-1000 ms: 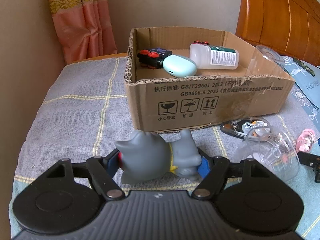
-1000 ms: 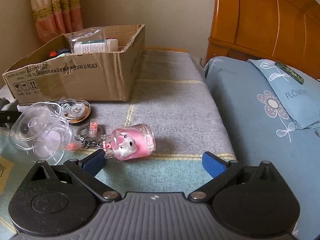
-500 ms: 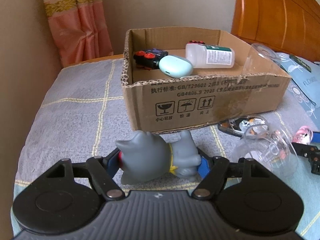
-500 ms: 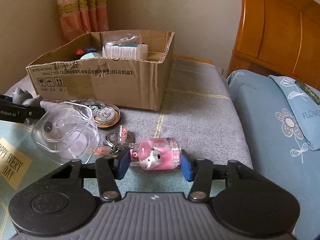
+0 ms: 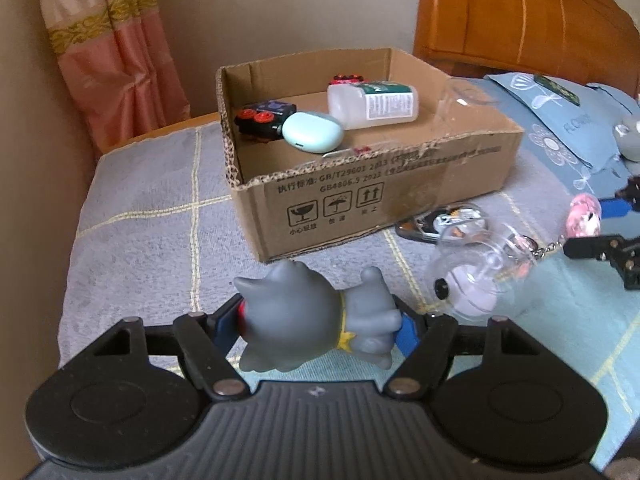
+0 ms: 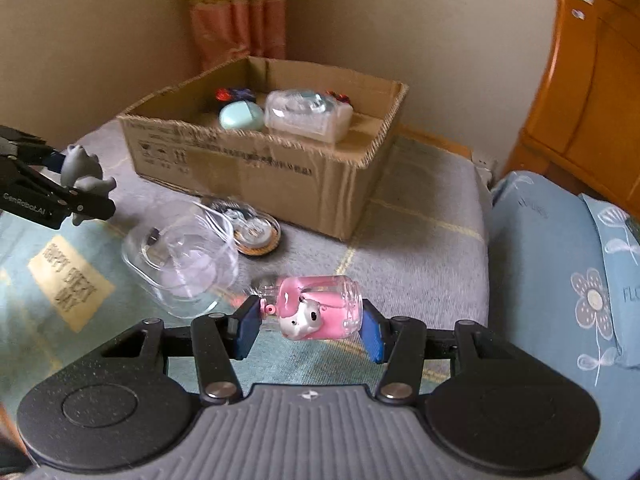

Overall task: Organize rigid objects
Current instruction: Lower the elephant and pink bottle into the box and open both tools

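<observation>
Grey cat figure [image 5: 304, 320] clamped sideways in left gripper [image 5: 316, 326], pink keychain jar [image 6: 320, 312] (lifted) pinched in right gripper [image 6: 310, 330]

You have a grey cat figurine [image 5: 304, 320] lying sideways, pinched in your left hand-held gripper [image 5: 316, 326]. A pink keychain jar [image 6: 320, 312] sits crosswise in your right hand-held gripper [image 6: 310, 326]. Ahead of both stands the open cardboard box [image 5: 400, 196], holding a mint case [image 5: 312, 132] and white bottle [image 5: 372, 104].

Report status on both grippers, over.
Left gripper shut on grey toy. Right gripper shut on pink jar. Box ahead, path clear.
</observation>
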`<state>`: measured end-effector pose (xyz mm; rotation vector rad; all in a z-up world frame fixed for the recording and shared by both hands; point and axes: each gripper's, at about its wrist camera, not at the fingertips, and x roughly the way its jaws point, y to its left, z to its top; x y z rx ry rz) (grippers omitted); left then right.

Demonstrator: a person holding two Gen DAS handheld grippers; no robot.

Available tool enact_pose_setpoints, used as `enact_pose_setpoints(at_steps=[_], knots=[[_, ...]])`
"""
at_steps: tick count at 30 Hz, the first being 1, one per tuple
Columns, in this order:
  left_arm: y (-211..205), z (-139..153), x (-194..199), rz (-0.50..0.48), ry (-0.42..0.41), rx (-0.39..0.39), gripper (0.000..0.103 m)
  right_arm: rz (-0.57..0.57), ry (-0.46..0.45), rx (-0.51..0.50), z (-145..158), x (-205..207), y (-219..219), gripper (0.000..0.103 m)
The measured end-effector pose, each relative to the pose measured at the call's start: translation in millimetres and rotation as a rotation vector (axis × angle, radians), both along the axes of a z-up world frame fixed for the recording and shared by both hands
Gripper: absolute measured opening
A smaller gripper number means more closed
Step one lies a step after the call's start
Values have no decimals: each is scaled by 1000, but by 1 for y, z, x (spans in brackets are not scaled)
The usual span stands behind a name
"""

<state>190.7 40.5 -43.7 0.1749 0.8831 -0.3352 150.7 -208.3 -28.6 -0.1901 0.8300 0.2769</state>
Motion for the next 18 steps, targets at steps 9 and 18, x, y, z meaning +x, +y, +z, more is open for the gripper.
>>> enact_pose_setpoints(at_steps=[9,18], knots=[[-6,44,1,-80,-25,4,73,50,1,56,36,3,-8,56],[-28,76,36,-116,-91,27,73,70,-59,48,75,21,-13,56]])
